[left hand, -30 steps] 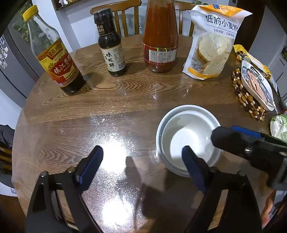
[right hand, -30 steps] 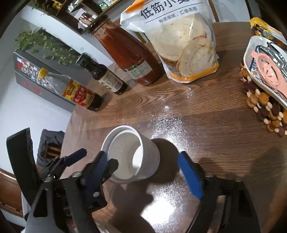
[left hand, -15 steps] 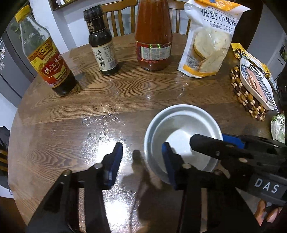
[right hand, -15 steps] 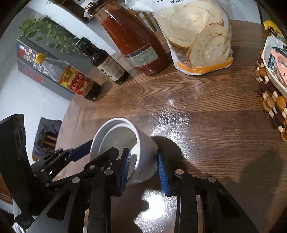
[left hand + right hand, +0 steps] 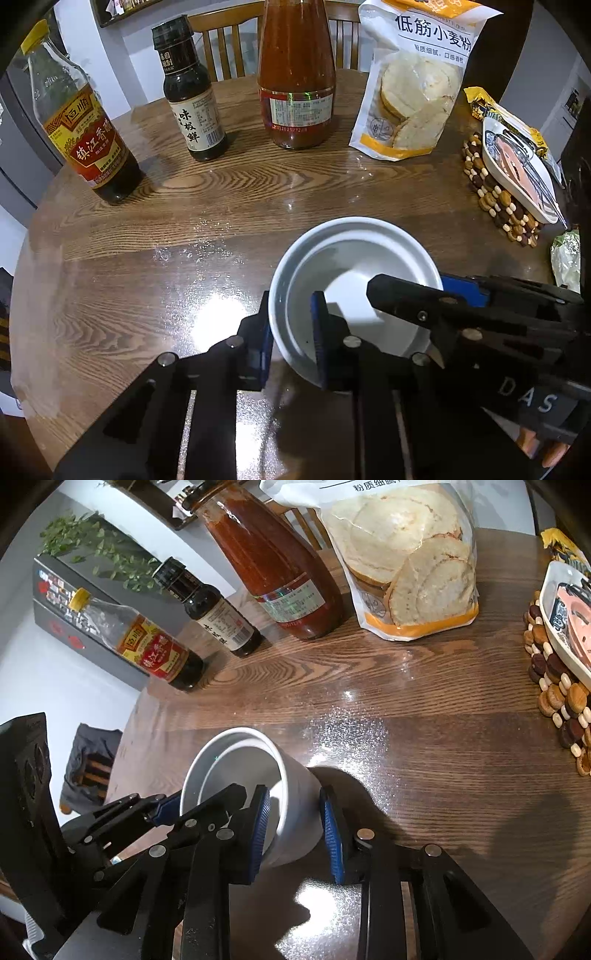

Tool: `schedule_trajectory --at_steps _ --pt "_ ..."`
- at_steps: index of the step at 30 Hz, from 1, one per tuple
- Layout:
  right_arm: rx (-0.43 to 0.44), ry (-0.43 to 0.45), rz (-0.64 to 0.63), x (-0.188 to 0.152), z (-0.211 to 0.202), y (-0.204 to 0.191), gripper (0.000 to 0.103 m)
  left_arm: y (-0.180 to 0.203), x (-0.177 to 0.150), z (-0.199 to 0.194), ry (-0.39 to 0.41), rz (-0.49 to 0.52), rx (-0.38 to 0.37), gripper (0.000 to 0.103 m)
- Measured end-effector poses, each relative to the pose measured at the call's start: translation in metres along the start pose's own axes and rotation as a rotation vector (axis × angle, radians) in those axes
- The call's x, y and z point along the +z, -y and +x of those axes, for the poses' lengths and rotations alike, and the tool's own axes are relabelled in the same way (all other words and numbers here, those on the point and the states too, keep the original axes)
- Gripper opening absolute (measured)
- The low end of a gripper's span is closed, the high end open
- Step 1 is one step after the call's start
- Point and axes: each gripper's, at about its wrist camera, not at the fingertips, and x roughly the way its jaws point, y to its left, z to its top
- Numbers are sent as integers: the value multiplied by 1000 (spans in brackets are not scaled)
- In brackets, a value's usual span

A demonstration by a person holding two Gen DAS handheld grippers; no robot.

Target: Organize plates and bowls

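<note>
Closing on opposite walls of the white bowl (image 5: 354, 266) standing on the counter (image 5: 229, 192), left gripper (image 5: 291, 332) and right gripper (image 5: 295, 819) jaws apparently pinch it, probably for lifting.

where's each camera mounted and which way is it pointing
Left wrist: sits on the left gripper, looking down across the table; its jaws are closing over the near rim of the white bowl, and the right gripper enters from the right.
Right wrist: sits on the right gripper, looking down; its jaws are closing across the bowl's wall.
Shared: bowl, both grippers, sauce bottles, flour bag.
</note>
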Motion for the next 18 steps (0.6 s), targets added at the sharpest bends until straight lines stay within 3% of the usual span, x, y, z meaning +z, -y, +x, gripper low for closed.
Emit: schedule_trajectory --at_steps 18 --pt "14 38 33 -6 -11 4 29 3 -1 -10 33 2 -4 11"
